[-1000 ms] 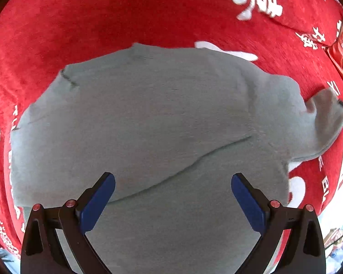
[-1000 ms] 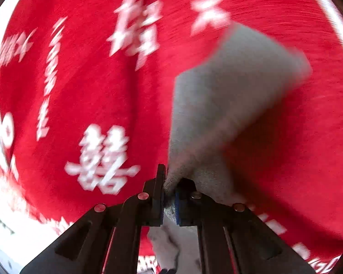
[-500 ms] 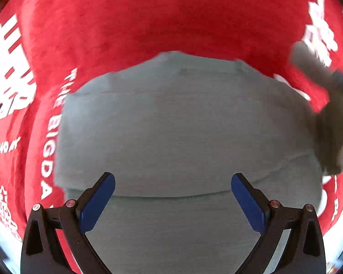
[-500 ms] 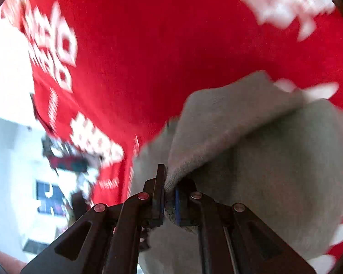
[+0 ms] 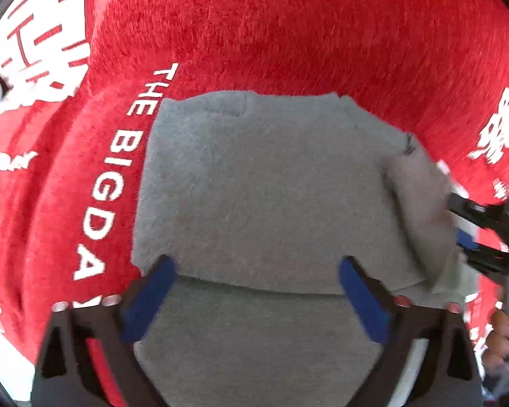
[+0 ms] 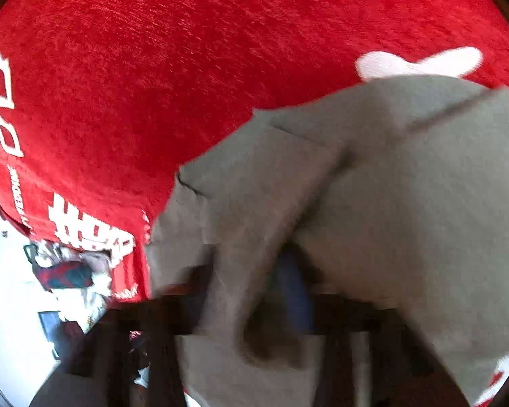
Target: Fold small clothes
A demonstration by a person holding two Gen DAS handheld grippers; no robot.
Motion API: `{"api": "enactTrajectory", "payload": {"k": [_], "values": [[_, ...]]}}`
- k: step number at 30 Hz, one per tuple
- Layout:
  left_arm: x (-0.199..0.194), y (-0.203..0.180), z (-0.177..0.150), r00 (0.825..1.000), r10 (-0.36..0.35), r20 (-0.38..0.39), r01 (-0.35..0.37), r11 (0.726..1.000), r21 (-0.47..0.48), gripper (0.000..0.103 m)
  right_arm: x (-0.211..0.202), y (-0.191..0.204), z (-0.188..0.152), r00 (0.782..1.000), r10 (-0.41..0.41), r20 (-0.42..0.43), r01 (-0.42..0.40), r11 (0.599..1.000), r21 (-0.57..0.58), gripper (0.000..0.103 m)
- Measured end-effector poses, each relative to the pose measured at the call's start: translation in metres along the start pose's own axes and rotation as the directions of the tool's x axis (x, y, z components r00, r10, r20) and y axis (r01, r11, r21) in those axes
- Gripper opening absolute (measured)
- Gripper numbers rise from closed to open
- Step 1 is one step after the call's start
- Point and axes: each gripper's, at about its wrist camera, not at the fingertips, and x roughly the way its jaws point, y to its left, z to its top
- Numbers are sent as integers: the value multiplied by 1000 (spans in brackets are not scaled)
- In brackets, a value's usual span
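Cloth, red (image 5: 288, 34), plush, printed with white lettering and characters: covers the whole work surface, its lettered band running down along the garment's left edge.

Garment, grey (image 5: 261, 183), small, soft knit: lies flat mid-cloth, already folded once, an upper layer ending in a straight crosswise edge over the lower layer.

Left gripper (image 5: 256, 296): blue-padded jaws stand wide over the garment's near part and are closing; grey fabric lies below and between them, pads not pressing it.

Sleeve or side flap (image 5: 420, 210): lifted at the garment's right edge, doubled over toward the middle.

Right gripper (image 5: 458, 237): pressed together, pinching that flap; in its own view the draped fabric (image 6: 390, 203) hides most of the fingers.

Hand (image 5: 502, 335): partly seen at far right, blurred.

Clutter beyond the cloth's left edge (image 6: 64, 271): indistinct.
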Motion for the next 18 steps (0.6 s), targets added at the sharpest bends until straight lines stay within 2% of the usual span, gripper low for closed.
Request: {"api": "enactTrajectory", "payload": {"k": [3,6,7,10,12,14,16,18], "values": [[-7,11,7,996,-83,10,84,996,-32,88,11,41,-1,1000,9,-2,-9,988,-153,8],[-14,20,16,988,-150,26,151,988,-41,88,32,89,-29,998,-14,-68,-11,934,-358,8],[-15,22,18,985,-169,26,170,984,-45,88,45,103,-46,993,-50,-109,-1,904,-428,8],[-13,31,23,976,-218,20,219,974,-63,88,67,111,-80,974,-144,-174,34,854,-518,10],[-7,34,23,970,-245,6,245,966,-78,88,78,104,-93,956,-211,-205,74,847,-526,13],[5,34,22,964,-264,-23,261,961,-94,88,71,95,-98,956,-189,-226,56,870,-490,25],[14,30,20,965,-258,-49,253,963,-90,88,50,77,-99,964,-117,-239,10,913,-408,67],[20,24,18,965,-253,-70,247,966,-78,88,19,51,-102,974,-87,-210,13,943,-333,74]]}}
